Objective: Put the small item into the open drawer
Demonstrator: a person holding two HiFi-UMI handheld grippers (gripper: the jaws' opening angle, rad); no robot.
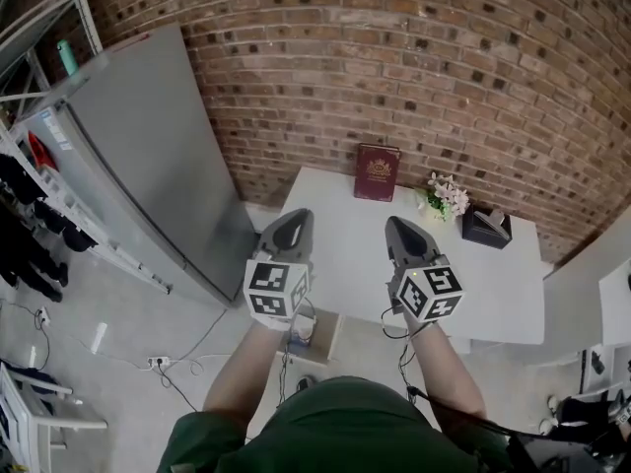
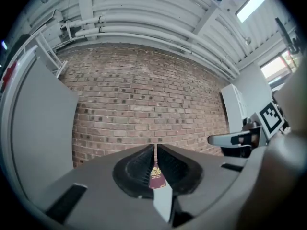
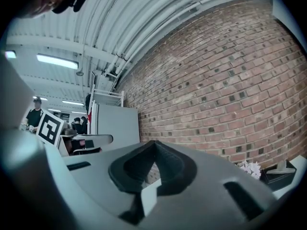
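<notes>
Brick wall, white tabletop [image 1: 345,254]; our left gripper [image 1: 296,215], right gripper [image 1: 399,223] closed, empty. Clumsy approach could topple the upright booklet [image 1: 377,172].

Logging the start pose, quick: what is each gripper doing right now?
Left gripper: closed, holding nothing.
Right gripper: closed, holding nothing.
</notes>
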